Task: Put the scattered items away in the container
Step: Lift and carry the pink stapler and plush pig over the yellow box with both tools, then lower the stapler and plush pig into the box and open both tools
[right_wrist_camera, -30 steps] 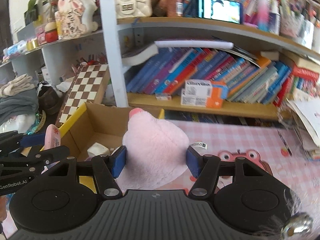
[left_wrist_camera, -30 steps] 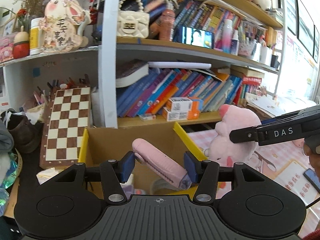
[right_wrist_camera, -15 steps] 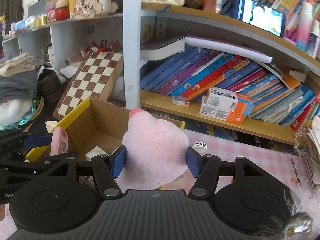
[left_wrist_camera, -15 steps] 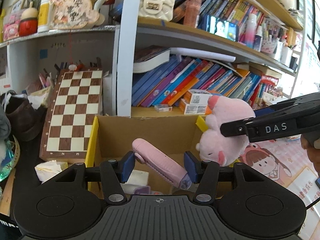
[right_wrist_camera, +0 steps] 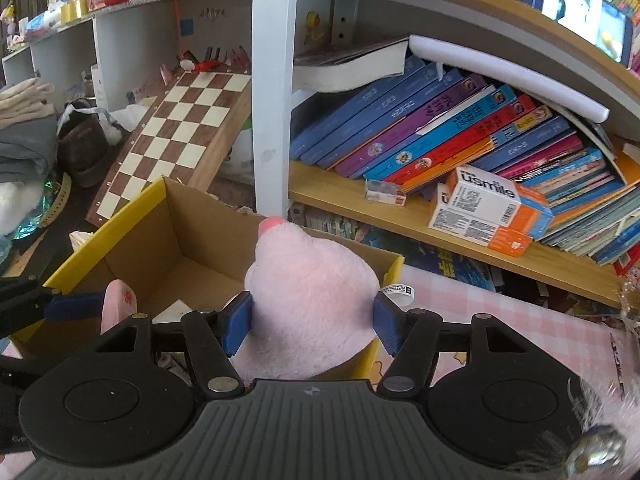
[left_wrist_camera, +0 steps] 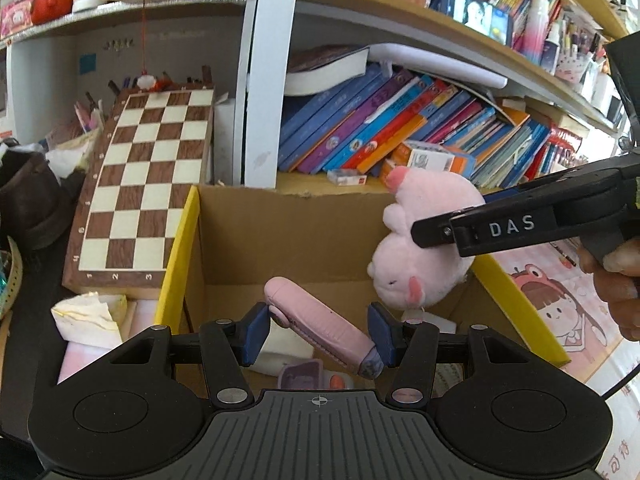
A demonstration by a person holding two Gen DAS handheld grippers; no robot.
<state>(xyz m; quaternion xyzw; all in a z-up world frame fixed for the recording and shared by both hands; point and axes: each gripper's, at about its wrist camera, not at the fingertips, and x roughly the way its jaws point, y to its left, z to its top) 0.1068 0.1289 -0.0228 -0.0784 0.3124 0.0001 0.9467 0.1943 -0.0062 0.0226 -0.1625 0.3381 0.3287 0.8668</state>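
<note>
Left claw (left_wrist_camera: 318,332) grips a pink oblong case (left_wrist_camera: 320,326) above the open cardboard box (left_wrist_camera: 280,236); right claw (right_wrist_camera: 314,320) clamps a pink plush toy (right_wrist_camera: 312,300) over the box's right rim.

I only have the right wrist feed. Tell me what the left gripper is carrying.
Observer: The left gripper is shut on a pink folding comb, held slantwise between its pads.
Operator: Report what already lies in the box under it.
Observer: The left wrist view shows a purple case and a white block on the floor of the cardboard box.
Operator: Say which way the plush faces.
Observer: The pink plush toy in the right gripper hangs face down over the box's right side.
</note>
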